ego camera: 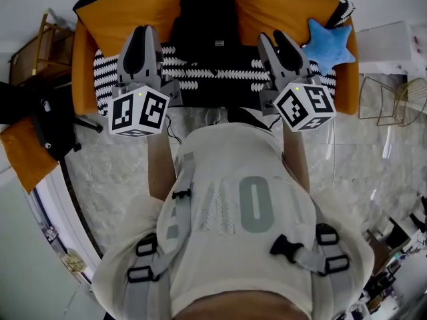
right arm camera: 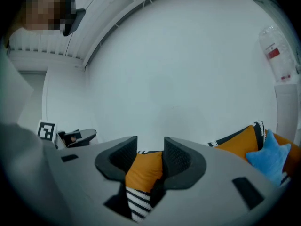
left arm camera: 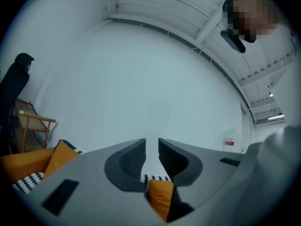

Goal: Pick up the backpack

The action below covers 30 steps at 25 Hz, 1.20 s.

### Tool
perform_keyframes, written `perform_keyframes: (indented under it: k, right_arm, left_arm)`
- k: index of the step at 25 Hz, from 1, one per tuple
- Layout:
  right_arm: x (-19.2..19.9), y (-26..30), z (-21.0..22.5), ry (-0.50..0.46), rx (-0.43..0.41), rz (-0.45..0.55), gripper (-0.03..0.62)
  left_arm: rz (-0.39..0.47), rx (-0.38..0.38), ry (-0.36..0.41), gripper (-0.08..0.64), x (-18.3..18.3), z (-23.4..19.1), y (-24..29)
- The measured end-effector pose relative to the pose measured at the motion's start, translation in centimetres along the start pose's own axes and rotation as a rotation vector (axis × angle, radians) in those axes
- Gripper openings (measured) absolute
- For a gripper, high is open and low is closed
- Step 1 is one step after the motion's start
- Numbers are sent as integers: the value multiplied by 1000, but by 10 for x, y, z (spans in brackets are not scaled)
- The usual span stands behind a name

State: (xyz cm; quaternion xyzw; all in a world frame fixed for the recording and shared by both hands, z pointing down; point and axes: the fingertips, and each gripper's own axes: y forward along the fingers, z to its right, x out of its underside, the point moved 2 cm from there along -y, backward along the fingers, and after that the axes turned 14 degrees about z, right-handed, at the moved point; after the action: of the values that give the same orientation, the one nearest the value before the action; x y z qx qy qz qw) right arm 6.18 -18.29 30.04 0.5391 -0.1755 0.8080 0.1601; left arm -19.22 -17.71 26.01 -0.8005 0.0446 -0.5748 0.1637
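Note:
Grey straps (ego camera: 152, 262) with black buckles (ego camera: 287, 247) lie over the person's light top (ego camera: 247, 205) in the lower half of the head view; no bag body shows there. A black bag-like thing (ego camera: 203, 25) rests mid-sofa; I cannot tell what it is. My left gripper (ego camera: 144, 32) hangs level before the sofa, to the left of the black thing. Its jaws (left arm camera: 151, 142) stand a narrow slit apart with nothing between them. My right gripper (ego camera: 273, 37) is to the right of it, jaws (right arm camera: 150, 139) wider apart and empty.
The sofa has orange cushions (ego camera: 137, 9) and a black-and-white patterned seat (ego camera: 107, 65). A blue star pillow (ego camera: 329, 45) lies at its right end. A wooden rack (ego camera: 30, 52) stands left, a wire chair (ego camera: 393, 102) right. The floor (ego camera: 113, 179) is marble.

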Motion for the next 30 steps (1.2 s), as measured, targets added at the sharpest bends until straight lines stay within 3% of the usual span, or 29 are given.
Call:
perform_keyframes:
  k: [3, 7, 11, 15, 19, 24, 30]
  right_arm:
    - [1, 2, 7, 135, 2, 19, 261]
    - [13, 8, 5, 173, -14, -35, 351]
    - [27, 16, 3, 276, -15, -66, 385]
    - [51, 20, 15, 368, 16, -132, 383]
    - [90, 32, 42, 432, 61, -202, 383]
    - [170, 53, 91, 563, 113, -265, 383]
    - [293, 60, 166, 567, 217, -366, 382]
  left_arm:
    - [-27, 24, -35, 182, 6, 4, 3]
    - [-35, 6, -93, 327, 12, -2, 4]
    - [-69, 17, -30, 371, 26, -7, 2]
    - [-148, -20, -62, 400, 62, -28, -1]
    - [-267, -105, -157, 407, 128, -78, -3]
    - [-448, -152, -192, 407, 239, -147, -15]
    - [-569, -241, -282, 407, 384, -223, -33]
